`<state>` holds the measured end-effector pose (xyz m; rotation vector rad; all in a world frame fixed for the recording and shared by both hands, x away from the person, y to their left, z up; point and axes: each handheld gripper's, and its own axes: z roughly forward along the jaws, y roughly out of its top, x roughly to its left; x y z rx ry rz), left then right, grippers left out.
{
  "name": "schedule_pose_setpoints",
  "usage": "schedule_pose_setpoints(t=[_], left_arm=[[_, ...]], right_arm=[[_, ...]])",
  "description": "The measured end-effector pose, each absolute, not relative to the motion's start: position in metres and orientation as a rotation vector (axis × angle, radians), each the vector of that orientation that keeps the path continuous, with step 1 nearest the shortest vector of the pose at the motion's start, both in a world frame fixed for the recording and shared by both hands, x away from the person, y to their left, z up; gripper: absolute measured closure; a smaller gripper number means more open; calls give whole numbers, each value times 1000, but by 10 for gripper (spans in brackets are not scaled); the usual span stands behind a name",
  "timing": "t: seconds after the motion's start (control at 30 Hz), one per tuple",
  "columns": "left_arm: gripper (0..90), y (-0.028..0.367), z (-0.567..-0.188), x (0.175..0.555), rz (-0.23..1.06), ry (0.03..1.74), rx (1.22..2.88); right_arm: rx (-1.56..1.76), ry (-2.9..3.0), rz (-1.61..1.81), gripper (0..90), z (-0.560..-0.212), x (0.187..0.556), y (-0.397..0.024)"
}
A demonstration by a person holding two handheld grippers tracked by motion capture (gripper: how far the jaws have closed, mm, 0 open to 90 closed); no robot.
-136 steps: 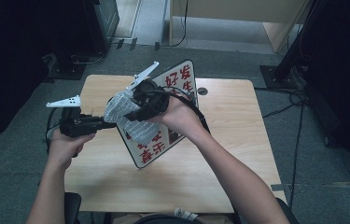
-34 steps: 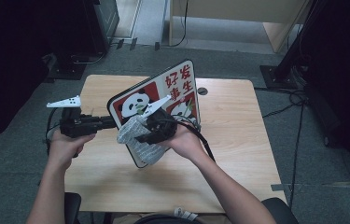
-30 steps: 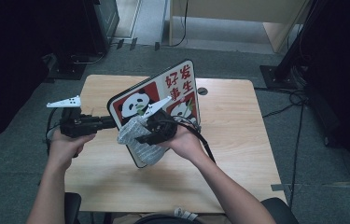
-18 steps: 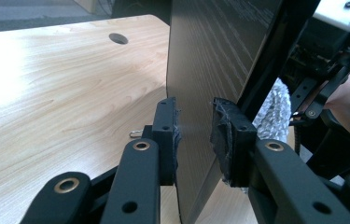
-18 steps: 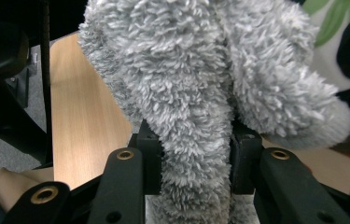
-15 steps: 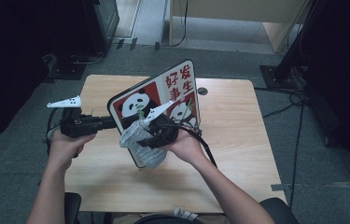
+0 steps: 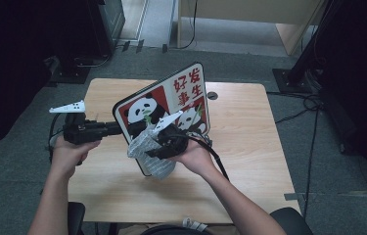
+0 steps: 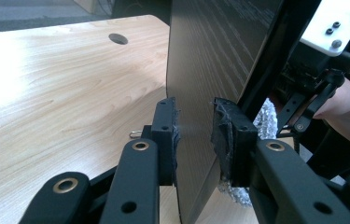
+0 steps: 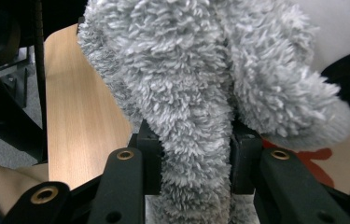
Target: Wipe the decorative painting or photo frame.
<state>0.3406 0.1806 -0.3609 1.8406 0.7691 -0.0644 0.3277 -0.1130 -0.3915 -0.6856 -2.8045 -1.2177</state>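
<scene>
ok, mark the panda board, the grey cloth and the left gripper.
panda board [image 7: 186, 90], high view, white corner with red characters.
grey cloth [image 9: 196, 88], right gripper view, fluffy middle.
left gripper [image 8: 195, 135], left gripper view, between fingertips.

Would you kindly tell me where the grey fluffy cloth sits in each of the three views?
High view: the cloth is centre, against the panda board's lower edge.
Left gripper view: a tuft shows right of the board's back, behind the right-hand jaw.
Right gripper view: it rises between the jaws, centre.
Shared landmark: the board.
</scene>
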Motion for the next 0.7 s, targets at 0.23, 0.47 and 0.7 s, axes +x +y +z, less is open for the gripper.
schedule_pose_setpoints(t=[0.23,0.47,0.7], left_arm=[[702,180,-361,341,-63,771,1844],[702,180,-361,341,-62,770,1845],[702,179,-362,341,-62,770,1851]], right_arm=[[-693,-2800,-1226,649,-398,326,-114],[-700,-2794,-1240,649,-406,323,-116],[-694,-2792,-1260,649,-413,320,-118]])
